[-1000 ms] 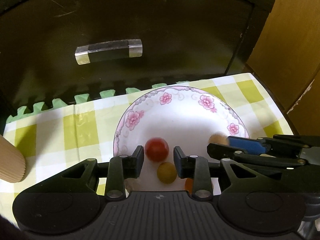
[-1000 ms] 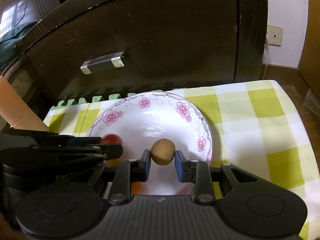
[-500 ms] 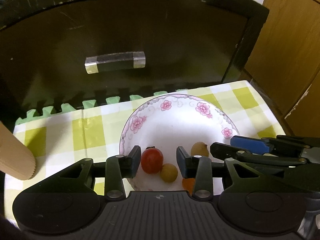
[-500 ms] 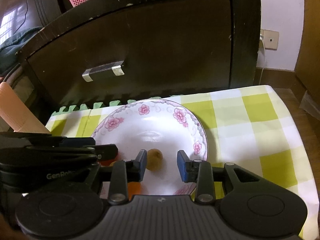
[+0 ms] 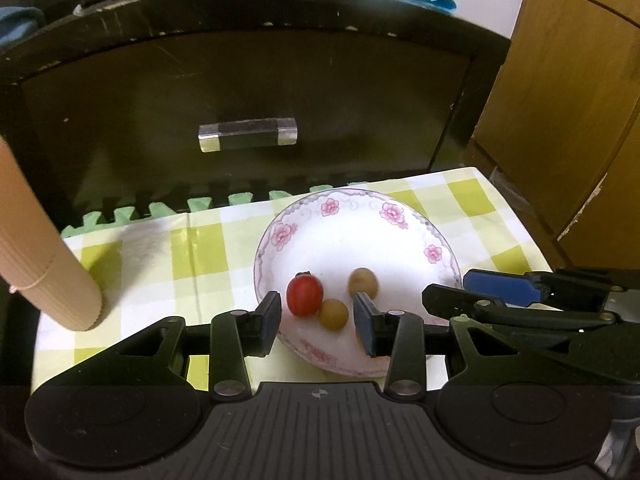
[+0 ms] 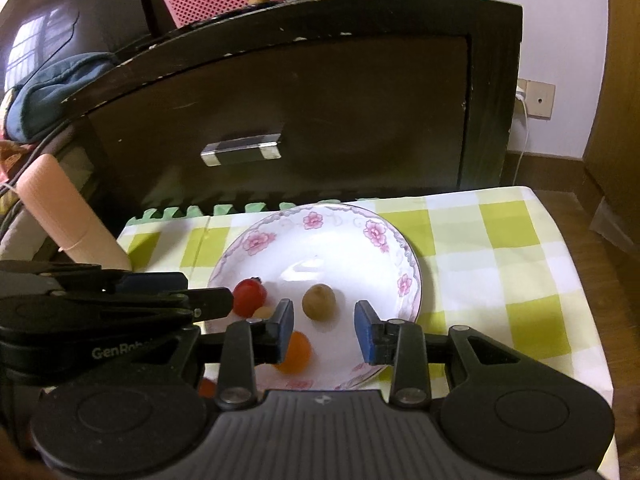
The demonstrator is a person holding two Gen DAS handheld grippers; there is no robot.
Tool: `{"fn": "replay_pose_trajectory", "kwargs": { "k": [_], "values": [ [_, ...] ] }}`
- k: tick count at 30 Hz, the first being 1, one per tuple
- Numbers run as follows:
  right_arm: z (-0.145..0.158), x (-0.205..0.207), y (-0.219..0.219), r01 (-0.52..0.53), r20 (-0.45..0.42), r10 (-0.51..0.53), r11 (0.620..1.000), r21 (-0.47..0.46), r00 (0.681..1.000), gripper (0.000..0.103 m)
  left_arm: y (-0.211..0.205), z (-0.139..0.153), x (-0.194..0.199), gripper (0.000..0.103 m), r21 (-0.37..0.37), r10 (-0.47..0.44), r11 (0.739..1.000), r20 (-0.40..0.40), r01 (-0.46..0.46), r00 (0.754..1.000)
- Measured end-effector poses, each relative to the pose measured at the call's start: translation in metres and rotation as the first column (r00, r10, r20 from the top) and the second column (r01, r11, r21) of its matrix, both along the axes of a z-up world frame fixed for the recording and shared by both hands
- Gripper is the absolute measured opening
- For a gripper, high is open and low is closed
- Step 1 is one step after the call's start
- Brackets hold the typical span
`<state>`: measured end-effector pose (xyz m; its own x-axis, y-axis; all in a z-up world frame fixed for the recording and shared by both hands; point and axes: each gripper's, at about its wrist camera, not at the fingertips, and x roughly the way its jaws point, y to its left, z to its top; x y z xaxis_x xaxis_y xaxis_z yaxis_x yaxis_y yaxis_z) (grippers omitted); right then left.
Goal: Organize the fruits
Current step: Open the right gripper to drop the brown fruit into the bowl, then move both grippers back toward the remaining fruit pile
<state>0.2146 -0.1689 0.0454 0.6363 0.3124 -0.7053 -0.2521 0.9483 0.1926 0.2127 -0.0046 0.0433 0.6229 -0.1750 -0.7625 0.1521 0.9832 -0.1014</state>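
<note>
The left gripper (image 5: 316, 312) stands with its jaws parted and nothing pinched between them; they have just been opening, and the red cherry tomato (image 5: 305, 295) and a small yellow-green fruit (image 5: 333, 313) seen through the gap lie loose on the dish beyond and below the fingertips. The right gripper (image 6: 323, 326) is likewise parted and empty, its jaws having just opened: a second ago its pads clamped the tan round fruit (image 6: 318, 302), which now sits free on the white of the plate just ahead of the tips, touching neither pad. Compared with the earlier views, both tools have pulled up and back, so the whole floral plate (image 6: 404, 248) shows in each picture.

Just behind the right gripper's left finger lies an orange fruit (image 6: 295, 352), and a further red fruit (image 6: 207, 387) peeks out beside the gripper body, whether on the plate or off it I cannot tell. From the left wrist view the right gripper (image 5: 472, 292) shows off to the right over the plate's edge.

Farther out, the plate rests on a yellow-green checked cloth (image 5: 200, 248), with a ribbed beige roll (image 5: 44, 264) at the far left and a dark cabinet drawer (image 5: 248, 92) behind.

The release seems complete: the fruits in view are gathered on the plate, so this delivery looks done, leaving either tool free for another piece.
</note>
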Motion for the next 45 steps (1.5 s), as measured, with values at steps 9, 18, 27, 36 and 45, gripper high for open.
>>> {"fn": "replay_pose_trajectory", "kwargs": {
  "k": [9, 18, 27, 36, 45],
  "values": [
    [0.016, -0.026, 0.008, -0.020, 0.020, 0.021, 1.000, -0.019, 1.000, 0.032, 0.001, 0.006, -0.021, 0.048, 0.014, 0.001, 1.000, 0.007, -0.001, 1.000],
    [0.018, -0.046, 0.012, -0.026, 0.013, 0.026, 1.000, -0.017, 1.000, 0.032, 0.006, 0.008, -0.041, 0.047, 0.017, 0.008, 1.000, 0.010, -0.008, 1.000],
    [0.017, -0.064, 0.023, -0.056, -0.003, 0.056, 0.998, -0.028, 0.998, 0.032, 0.019, -0.001, -0.063, 0.047, 0.032, 0.007, 0.999, -0.031, -0.006, 0.999],
    [0.008, -0.079, 0.037, -0.110, -0.050, 0.107, 0.992, -0.067, 0.993, 0.032, 0.029, -0.014, -0.078, 0.047, 0.011, 0.022, 1.000, -0.088, -0.021, 0.996],
    [-0.015, -0.082, 0.038, -0.132, -0.153, 0.120, 0.989, -0.070, 0.981, 0.032, 0.034, -0.039, -0.074, 0.055, -0.029, 0.024, 0.999, -0.175, -0.029, 0.984]
  ]
}}
